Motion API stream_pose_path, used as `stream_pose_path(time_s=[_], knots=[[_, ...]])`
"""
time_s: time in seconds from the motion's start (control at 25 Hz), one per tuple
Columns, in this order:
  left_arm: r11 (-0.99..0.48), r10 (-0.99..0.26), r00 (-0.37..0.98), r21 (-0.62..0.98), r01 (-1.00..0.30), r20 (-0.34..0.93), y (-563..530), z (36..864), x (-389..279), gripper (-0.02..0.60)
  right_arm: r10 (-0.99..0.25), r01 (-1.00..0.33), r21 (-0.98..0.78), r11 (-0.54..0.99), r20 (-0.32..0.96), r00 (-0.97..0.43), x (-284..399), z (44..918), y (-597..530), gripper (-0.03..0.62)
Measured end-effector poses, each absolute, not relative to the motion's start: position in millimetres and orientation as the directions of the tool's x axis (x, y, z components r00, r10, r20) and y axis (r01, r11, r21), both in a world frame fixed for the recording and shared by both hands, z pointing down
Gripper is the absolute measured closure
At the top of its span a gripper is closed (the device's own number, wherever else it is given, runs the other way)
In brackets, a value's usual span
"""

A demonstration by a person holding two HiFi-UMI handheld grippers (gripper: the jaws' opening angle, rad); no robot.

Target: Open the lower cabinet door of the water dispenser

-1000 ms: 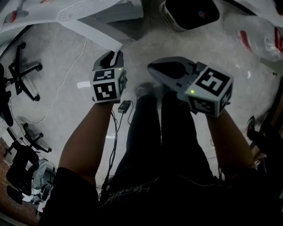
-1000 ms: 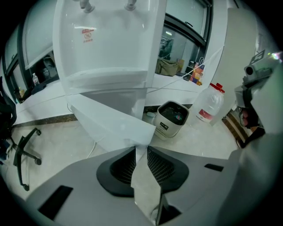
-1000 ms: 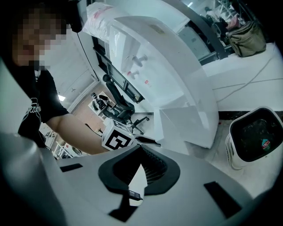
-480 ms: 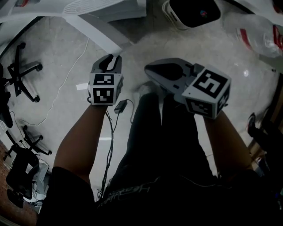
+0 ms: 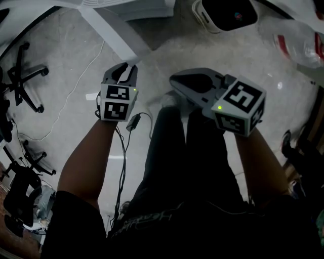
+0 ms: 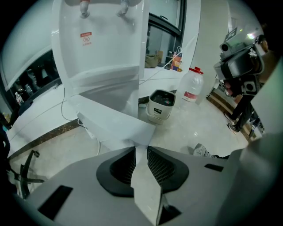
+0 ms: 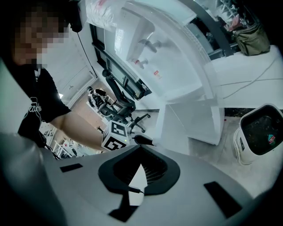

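Observation:
The white water dispenser (image 6: 101, 53) stands ahead, and its lower cabinet door (image 6: 116, 124) is swung out toward me. My left gripper (image 6: 140, 148) is shut on that door's free edge, and the white panel runs between the pads. In the head view the left gripper (image 5: 126, 70) meets the door edge (image 5: 114, 33) at the upper left. My right gripper (image 5: 175, 81) hovers to the right above my legs, jaws together with nothing in them. The right gripper view shows the dispenser (image 7: 177, 66), the open door (image 7: 179, 123) and the left gripper (image 7: 143, 141) at it.
A white pot with a dark lid (image 5: 225, 12) sits on the floor right of the dispenser, with a clear water bottle (image 5: 298, 43) further right. A cable and power adapter (image 5: 134, 121) lie by my feet. Office chairs (image 5: 25, 81) stand at the left.
My left gripper has drifted a little left and rolled, keeping the door edge in its jaws. The right gripper has shifted only slightly.

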State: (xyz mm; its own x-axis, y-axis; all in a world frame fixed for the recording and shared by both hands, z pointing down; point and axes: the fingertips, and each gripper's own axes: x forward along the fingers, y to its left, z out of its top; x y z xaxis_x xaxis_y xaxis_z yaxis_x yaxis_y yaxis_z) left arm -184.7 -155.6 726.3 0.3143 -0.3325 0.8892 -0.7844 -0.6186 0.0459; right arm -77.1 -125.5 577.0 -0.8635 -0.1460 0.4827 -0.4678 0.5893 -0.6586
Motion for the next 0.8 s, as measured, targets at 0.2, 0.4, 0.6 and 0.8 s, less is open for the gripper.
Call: stream_pose_path(time_s=[0.2,0.4,0.6,0.8], knots=[[-0.632,-0.321,0.310,0.041,-0.774,0.895,-148.4,726.8,-201.6,0.502,-0.123,-0.455,-0.656,0.602,0.486,-0.865,-90.5,576.2,-123.2,0.582],[-0.662,-0.311,0.308,0.028,-0.749,0.899,-143.2,727.3,-218.7,0.502,-0.107,-0.440,-0.652,0.617,0.484,-0.868,-106.3,576.2,-119.7,0.582],[-0.694,-0.294,0.314,0.024,-0.720,0.903,-138.9,726.4,-235.6,0.502,-0.091,-0.431,-0.656,0.619,0.485,-0.870,-118.6,572.1,-117.8,0.582],[-0.719,-0.276,0.308,0.017,-0.694,0.910,-135.4,725.4,-256.3,0.502,-0.088,-0.428,-0.652,0.626,0.487,-0.869,-125.8,569.3,-120.1,0.582]])
